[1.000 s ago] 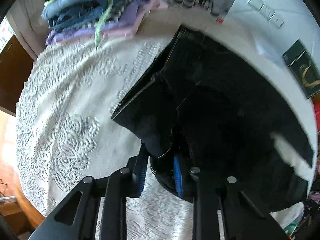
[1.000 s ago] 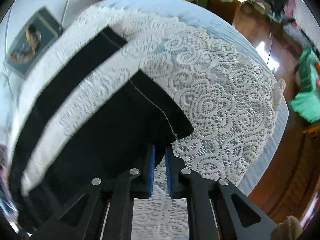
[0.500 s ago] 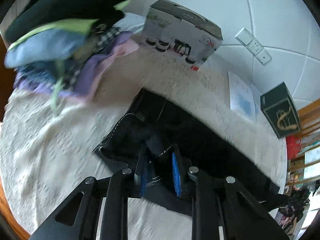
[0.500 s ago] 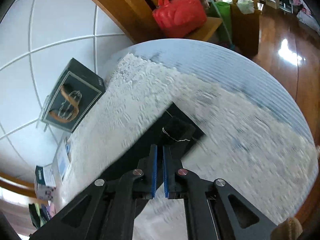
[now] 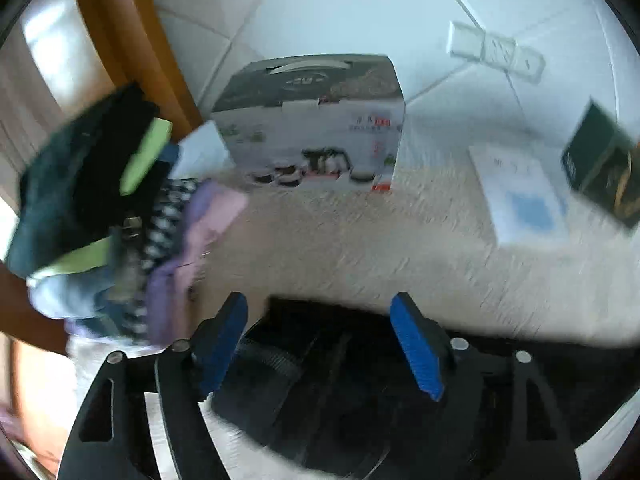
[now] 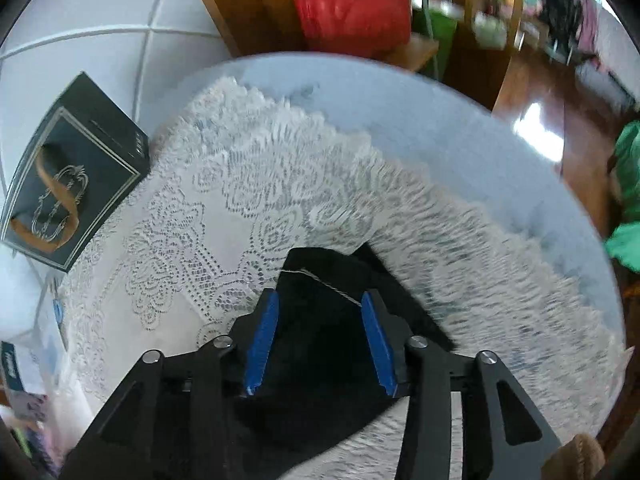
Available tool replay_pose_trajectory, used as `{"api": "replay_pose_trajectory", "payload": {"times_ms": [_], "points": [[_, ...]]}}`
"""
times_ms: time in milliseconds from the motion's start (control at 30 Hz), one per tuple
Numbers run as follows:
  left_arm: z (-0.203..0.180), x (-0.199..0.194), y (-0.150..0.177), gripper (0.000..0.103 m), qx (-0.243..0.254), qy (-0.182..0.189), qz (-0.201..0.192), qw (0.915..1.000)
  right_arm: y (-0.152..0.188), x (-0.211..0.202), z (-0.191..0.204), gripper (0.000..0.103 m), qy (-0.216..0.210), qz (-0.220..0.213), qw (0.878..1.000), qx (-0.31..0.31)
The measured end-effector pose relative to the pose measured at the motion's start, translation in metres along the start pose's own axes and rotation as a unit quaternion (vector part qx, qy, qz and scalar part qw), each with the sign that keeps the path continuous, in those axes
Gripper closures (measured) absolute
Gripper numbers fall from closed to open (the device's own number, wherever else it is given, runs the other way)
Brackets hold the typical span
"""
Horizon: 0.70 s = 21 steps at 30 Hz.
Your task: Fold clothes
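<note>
Left gripper (image 5: 320,320): jaws have just been opening, now wide apart, blue pads (image 5: 416,354) clear of the cloth; black garment (image 5: 320,380) lies under and between them, not pinched. Right gripper (image 6: 318,322): jaws also just been opening, now apart, garment's black corner w/ a loose pale thread (image 6: 324,282) between the pads but not clamped. Garment (image 6: 320,360) rests on the lace cloth (image 6: 240,184) covering the round surface (image 6: 460,120), its corner near the lace's scalloped edge. Left view, blurred: clothes pile (image 5: 112,216) just left of the gripper, dk, green, checked & lilac layers; white box (image 5: 320,124) stands behind it by the tiled wall (image 5: 360,8); flat white sheet (image 5: 520,196) & dark box (image 5: 604,168) to the right. Right view: same dark box (image 6: 72,168) at lace's far left, red bag (image 6: 352,8) beyond the surface, wood floor (image 6: 532,92) to the right.
</note>
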<state>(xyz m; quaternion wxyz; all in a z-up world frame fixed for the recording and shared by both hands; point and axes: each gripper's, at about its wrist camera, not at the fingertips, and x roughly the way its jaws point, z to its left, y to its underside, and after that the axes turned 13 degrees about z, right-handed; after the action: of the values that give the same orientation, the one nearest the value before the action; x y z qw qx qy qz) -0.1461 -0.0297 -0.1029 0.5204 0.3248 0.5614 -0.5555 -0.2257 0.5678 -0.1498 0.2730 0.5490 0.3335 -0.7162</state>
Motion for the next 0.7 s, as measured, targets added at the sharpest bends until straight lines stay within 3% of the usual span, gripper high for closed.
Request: {"api": "replay_pose_trajectory", "payload": {"times_ms": [133,267,433,567,667,700], "points": [[0.012,0.003,0.042,0.027,0.023,-0.038,-0.006,0.999,0.025,-0.01,-0.004,0.051,-0.009,0.007,0.999,-0.033],[0.041,0.016,0.06,0.026,0.0,-0.017,0.003,0.9998,0.052,-0.006,-0.013,0.046,-0.01,0.028,0.998,-0.051],[0.057,0.05,0.055,0.024,-0.009,0.021,0.018,0.9996,0.07,-0.001,-0.019,0.042,-0.021,0.046,0.997,-0.054],[0.05,0.072,0.044,0.024,0.006,0.043,0.03,0.9986,0.077,-0.002,-0.015,0.026,-0.039,0.053,0.996,-0.065],[0.043,0.087,0.036,0.025,0.009,0.054,0.045,0.9975,0.082,0.005,0.006,0.024,-0.05,0.067,0.992,-0.095],[0.04,0.089,0.034,0.038,0.013,0.056,0.048,0.9972,0.084,0.008,0.013,0.024,-0.053,0.072,0.99,-0.106]]}}
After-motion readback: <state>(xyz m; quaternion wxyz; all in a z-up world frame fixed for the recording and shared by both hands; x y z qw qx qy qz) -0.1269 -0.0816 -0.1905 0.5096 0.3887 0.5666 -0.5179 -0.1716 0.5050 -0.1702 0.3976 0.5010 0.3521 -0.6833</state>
